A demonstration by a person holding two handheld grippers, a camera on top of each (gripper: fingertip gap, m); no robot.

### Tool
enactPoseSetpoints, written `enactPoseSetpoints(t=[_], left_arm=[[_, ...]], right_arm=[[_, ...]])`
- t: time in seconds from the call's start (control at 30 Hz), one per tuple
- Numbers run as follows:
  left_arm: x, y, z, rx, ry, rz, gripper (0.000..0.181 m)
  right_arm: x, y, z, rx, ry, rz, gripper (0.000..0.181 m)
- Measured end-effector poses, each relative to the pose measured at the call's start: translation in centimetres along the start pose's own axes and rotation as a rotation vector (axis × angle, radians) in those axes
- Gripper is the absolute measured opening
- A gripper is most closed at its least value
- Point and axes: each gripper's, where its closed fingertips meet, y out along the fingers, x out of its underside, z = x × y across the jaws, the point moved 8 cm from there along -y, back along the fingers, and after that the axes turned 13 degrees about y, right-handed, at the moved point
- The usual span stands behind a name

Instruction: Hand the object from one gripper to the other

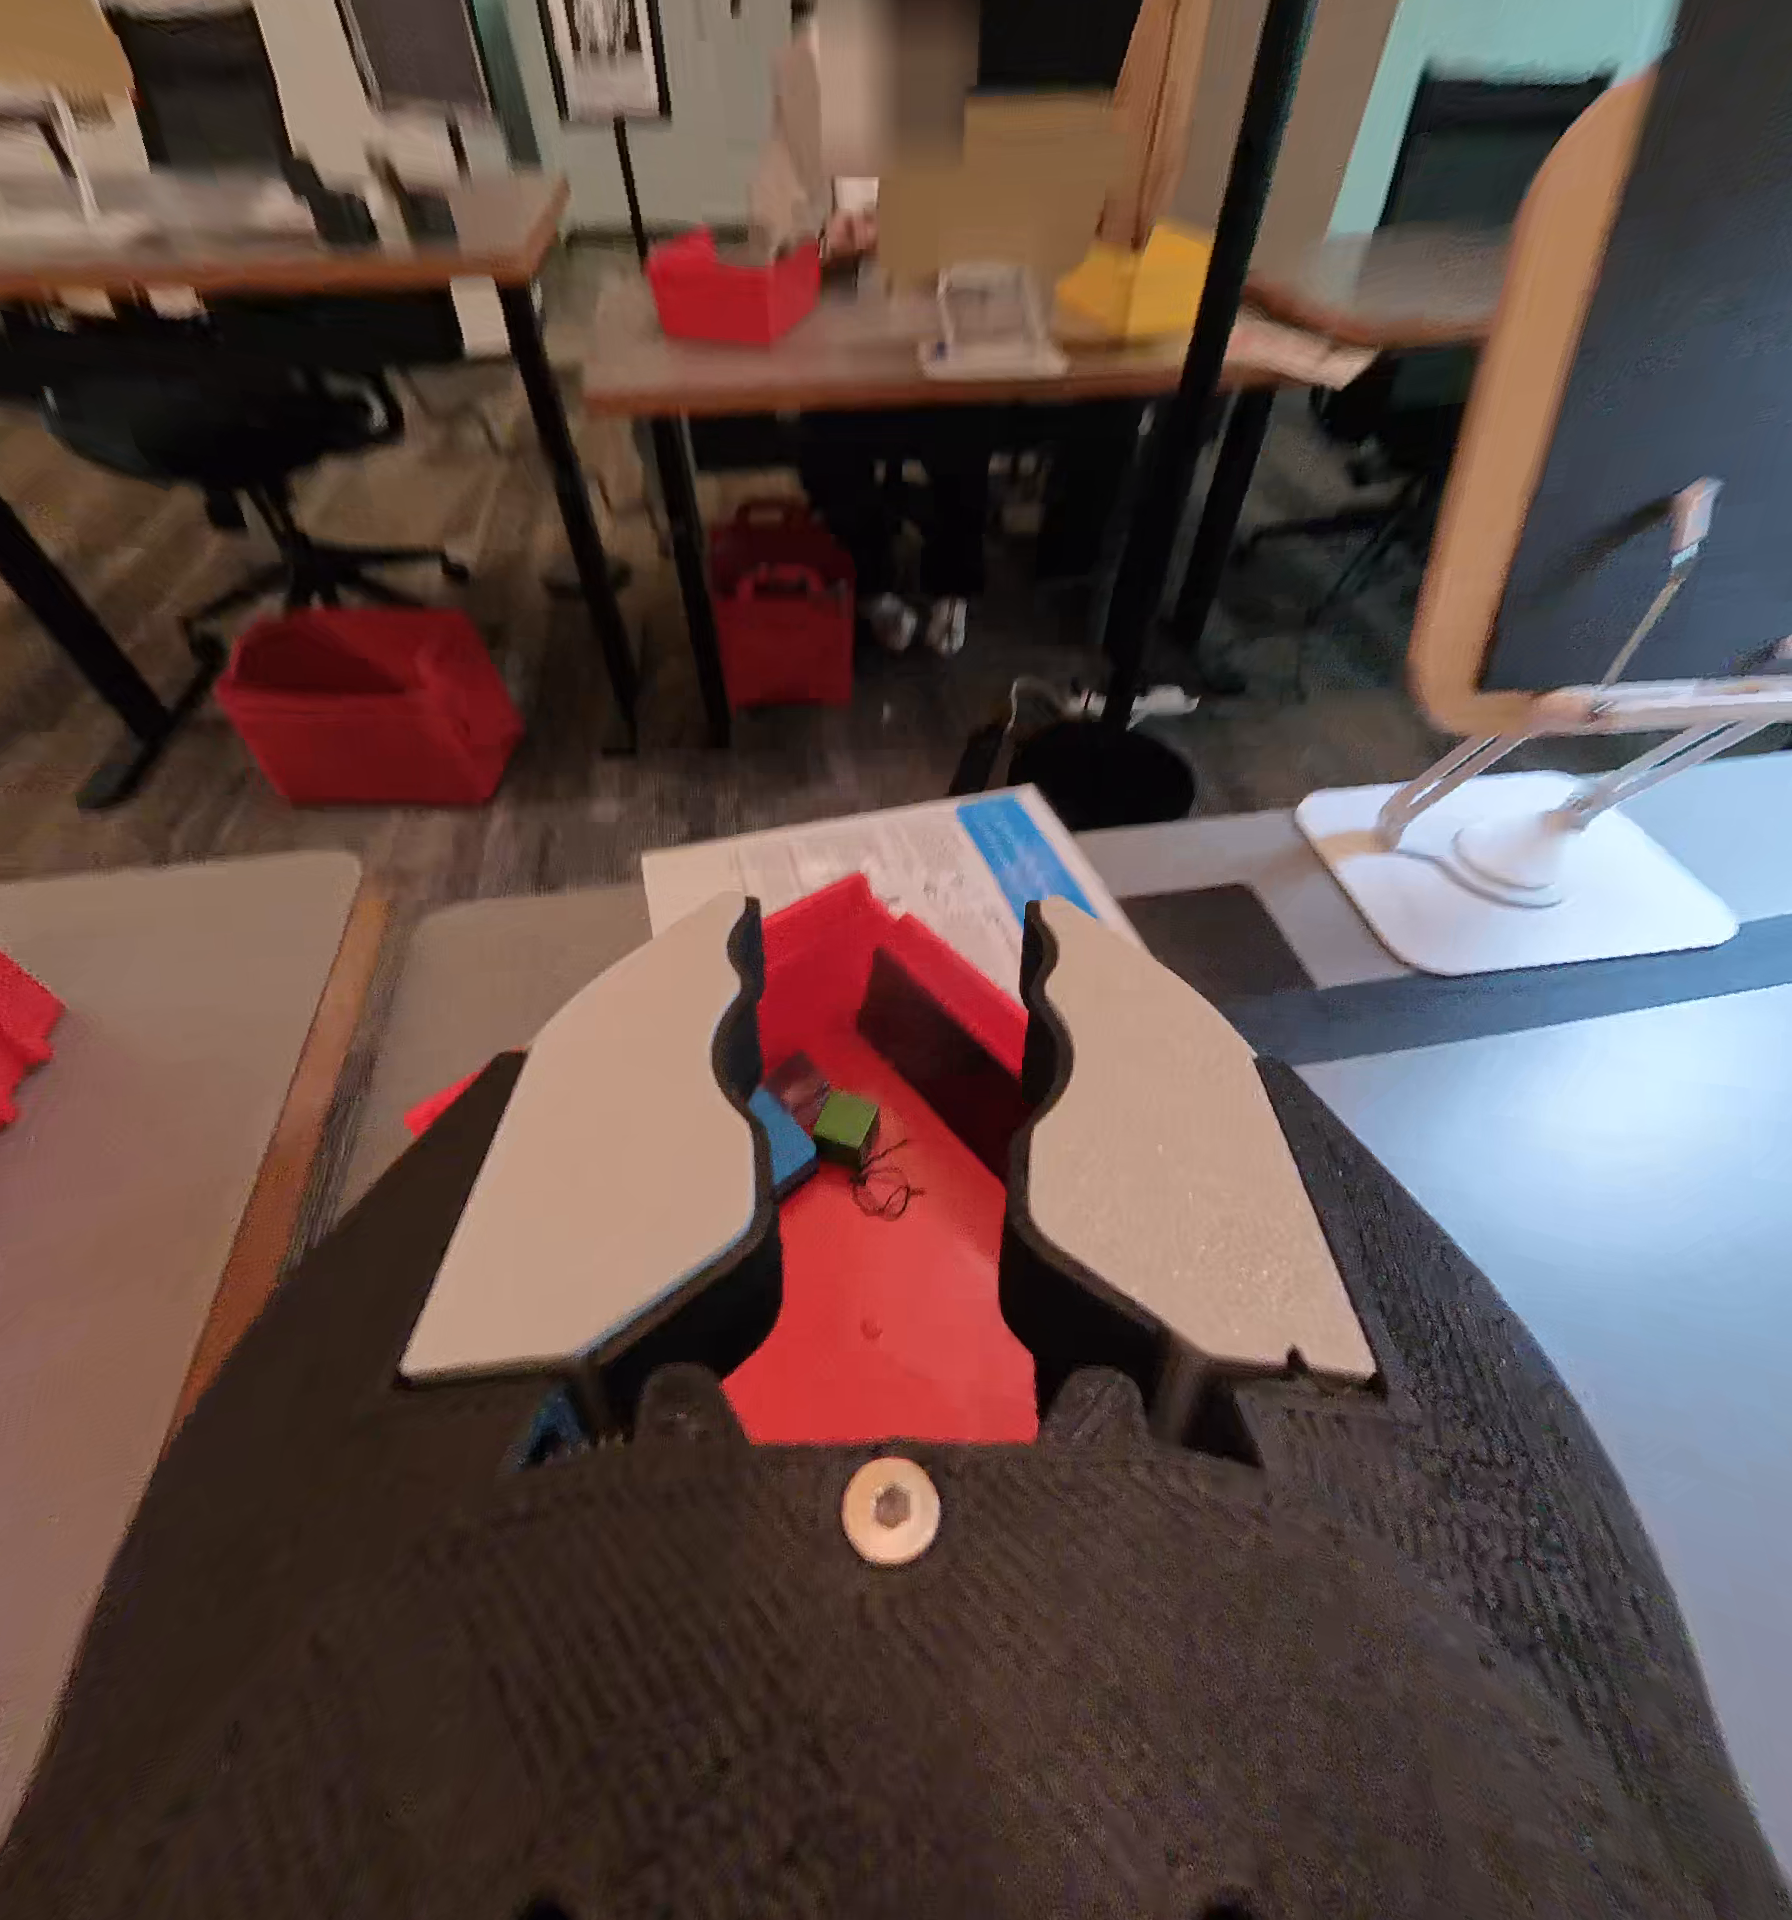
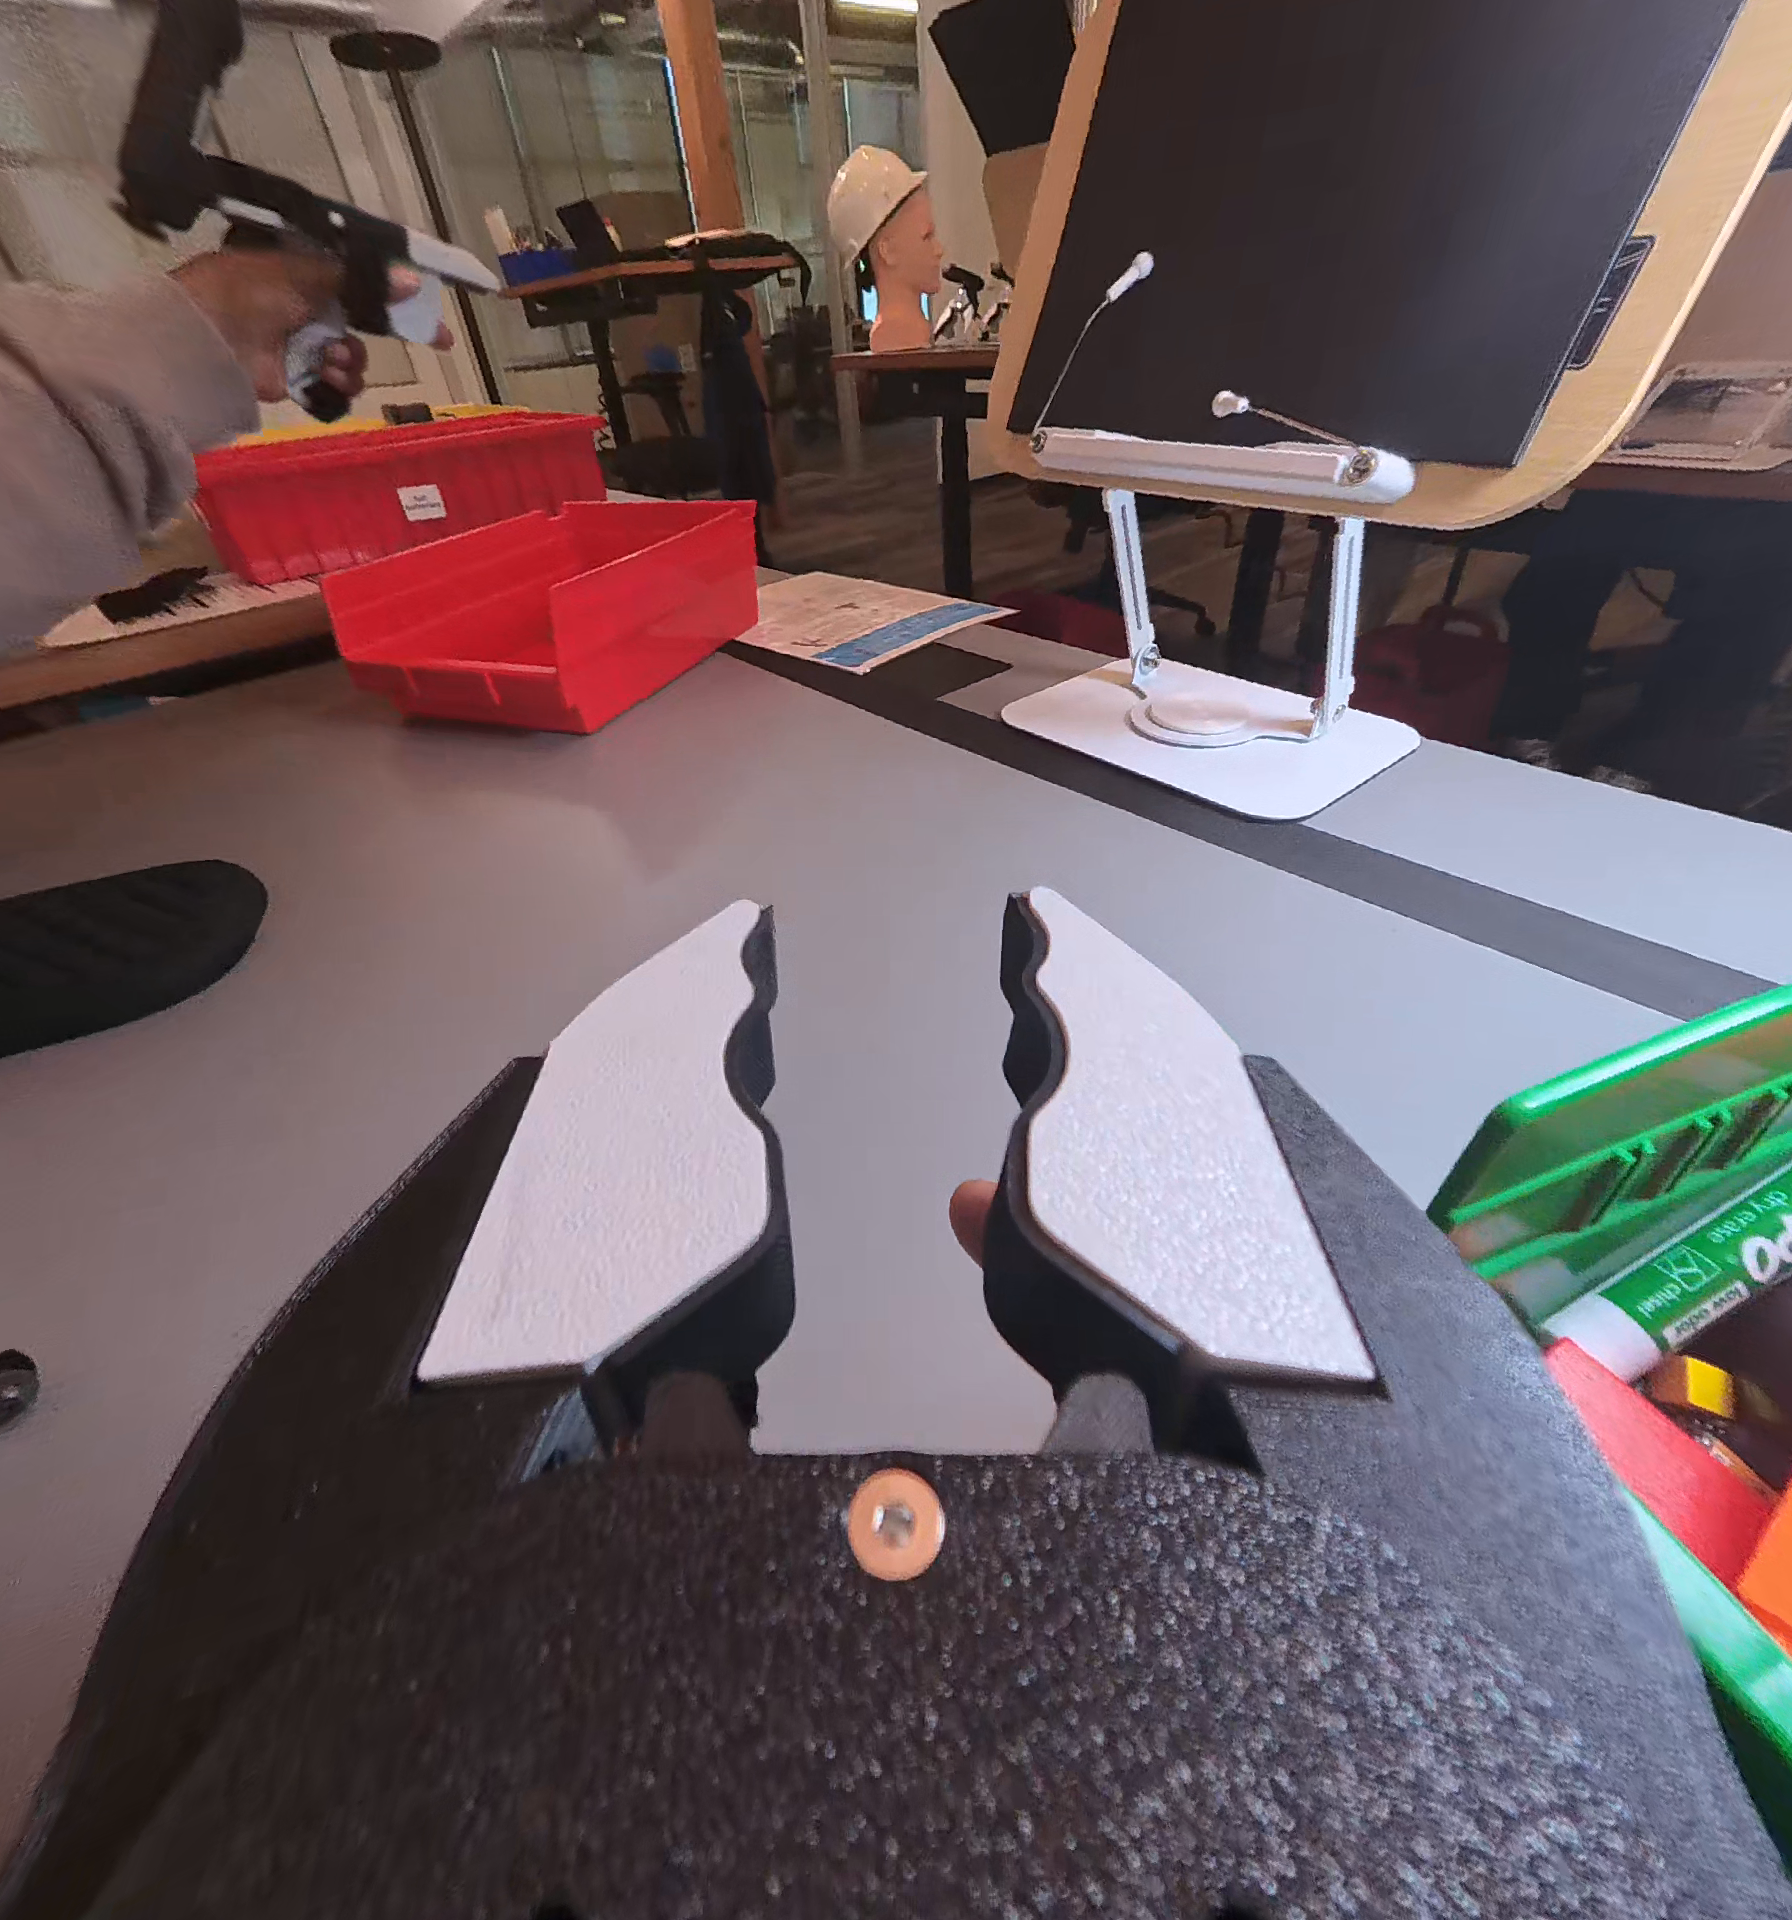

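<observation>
bin under left gripper | blocks inside, apparently touching | stand right

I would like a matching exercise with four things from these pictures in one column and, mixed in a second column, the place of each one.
Things:
1. green cube
2. marker
3. white stand
4. left tongs

Places:
a. in the green bin
b. on the grey table
c. raised above the red bin
d. inside the red bin

Pairs: 1-d, 2-a, 3-b, 4-c
</observation>
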Motion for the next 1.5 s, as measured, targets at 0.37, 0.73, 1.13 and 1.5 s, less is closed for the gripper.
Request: enactPoseSetpoints(t=[0.37,0.73,1.13,1.5], left_arm=[[13.2,14.5,1.6,0.103,0.042,-0.563,0.050],[15.6,17.1,2.3,0.127,0.097,-0.684,0.031],[5.1,10.6,1.3,0.199,-0.037,-0.198,0.029],[-3.7,-1.7,23.2,0.881,-0.130,0.481,0.029]], right_arm=[[-0.3,-2.1,-0.1,0.168,-0.142,0.049,0.041],[0.7,-1.2,1.0,0.180,-0.082,0.023,0.036],[0.6,-1.8,0.4,0.180,-0.106,0.058,0.033],[-1.0,0.6,-4.0,0.011,-0.097,0.043,0.033]])
